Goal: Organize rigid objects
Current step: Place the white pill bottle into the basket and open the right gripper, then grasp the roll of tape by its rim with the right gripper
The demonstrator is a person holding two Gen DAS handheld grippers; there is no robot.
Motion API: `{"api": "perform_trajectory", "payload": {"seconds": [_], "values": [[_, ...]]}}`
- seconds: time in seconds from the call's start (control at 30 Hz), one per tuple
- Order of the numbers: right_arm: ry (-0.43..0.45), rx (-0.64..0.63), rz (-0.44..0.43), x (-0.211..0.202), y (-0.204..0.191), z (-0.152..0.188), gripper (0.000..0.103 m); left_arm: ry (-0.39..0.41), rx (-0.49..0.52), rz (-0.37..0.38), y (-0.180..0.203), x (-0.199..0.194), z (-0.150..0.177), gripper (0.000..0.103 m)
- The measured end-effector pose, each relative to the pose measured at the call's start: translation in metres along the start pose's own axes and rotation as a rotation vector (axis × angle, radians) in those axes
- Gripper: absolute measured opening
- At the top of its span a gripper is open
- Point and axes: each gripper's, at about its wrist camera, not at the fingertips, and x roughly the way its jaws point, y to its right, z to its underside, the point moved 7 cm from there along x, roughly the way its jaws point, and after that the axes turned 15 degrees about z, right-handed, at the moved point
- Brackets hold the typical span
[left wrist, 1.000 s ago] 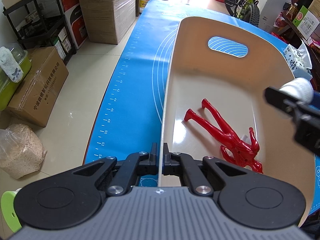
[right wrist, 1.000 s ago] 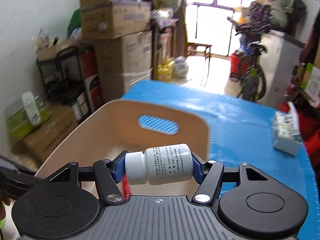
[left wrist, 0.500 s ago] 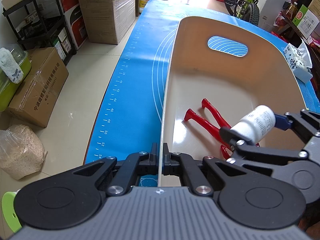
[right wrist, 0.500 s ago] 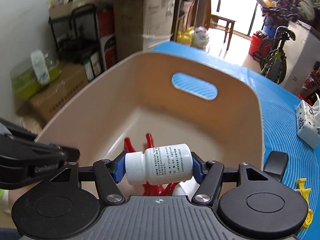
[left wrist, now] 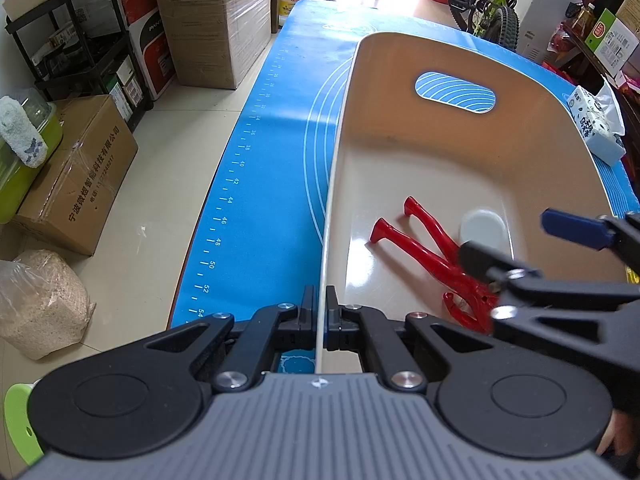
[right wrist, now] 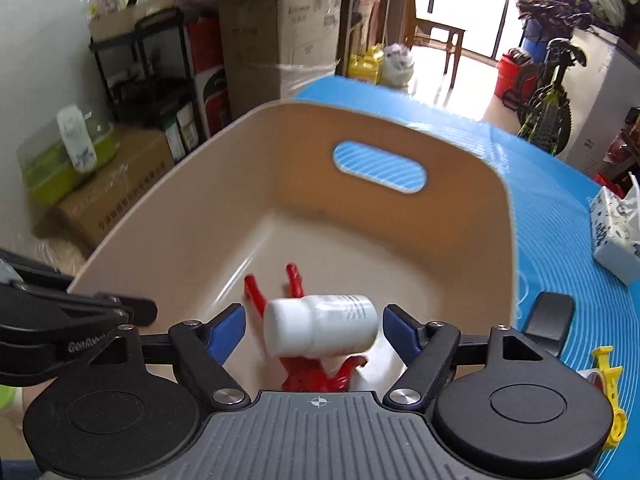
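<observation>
step: drop bottle into bin | right gripper (right wrist: 314, 330) jaws opening — white bottle (right wrist: 320, 330) free between them, over the beige bin (right wrist: 492, 216) and red figure (left wrist: 432, 256) | left gripper (left wrist: 319, 322) clamped on bin rim — hold it steady | advice: lift right gripper straight up, clear of the wall

The table (left wrist: 280, 168) wears a blue mat with ruler marks along its left edge and white curved lines. A beige bin (left wrist: 452, 148) sits squarely on it, handle slot at the far wall. Off to the right, a tissue pack (right wrist: 616, 236) rests on the mat, with a yellow plastic piece (right wrist: 612, 392) nearer the front edge.
</observation>
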Motion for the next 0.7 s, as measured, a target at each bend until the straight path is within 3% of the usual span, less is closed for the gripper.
{"api": "perform_trajectory", "payload": {"seconds": [0.13,0.37,0.7], "values": [[0.041,0.06,-0.03,-0.015,0.021,-0.004,0.082,-0.001,-0.001,-0.001,-0.001,-0.001,0.0,0.004],[0.093,0.134,0.044,-0.041,0.084,0.008,0.083,0.0,-0.003,0.002,-0.002,-0.002,-0.001,0.004],[0.035,0.211,0.148,-0.021,0.176,0.058,0.086,-0.001,0.001,-0.003,-0.002,-0.002,0.0,0.004]]}}
